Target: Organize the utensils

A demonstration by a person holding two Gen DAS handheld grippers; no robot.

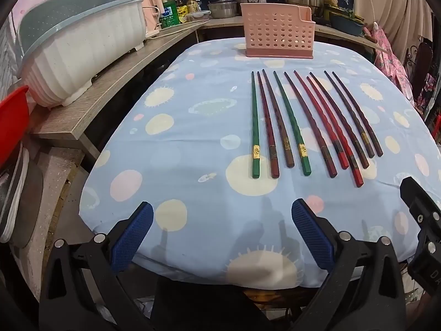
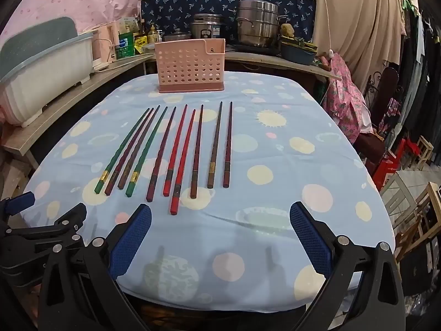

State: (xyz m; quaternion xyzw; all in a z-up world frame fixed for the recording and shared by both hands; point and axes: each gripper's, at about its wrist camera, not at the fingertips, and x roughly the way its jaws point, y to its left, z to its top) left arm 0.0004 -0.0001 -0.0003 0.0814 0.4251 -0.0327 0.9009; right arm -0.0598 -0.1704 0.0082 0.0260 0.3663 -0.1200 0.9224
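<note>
- Left wrist view: left claw [image 1: 222, 238] released, empty; chopsticks [image 1: 303, 127] lie ahead and rightward on the worktop [image 1: 193, 149], lengthwise toward the far pink basket [image 1: 277, 31].
- Right claw [image 2: 220, 241] released too, nearer the red ones.

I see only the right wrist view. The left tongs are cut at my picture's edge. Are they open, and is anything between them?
Observer: The left tongs stand wide open. Between their blue pads only the tablecloth shows.
Operator: What is near the white dish rack, on its left? My view ends there.
Observer: A red container shows in front of the white dish rack, at the picture's left edge. It is only partly in view.
</note>
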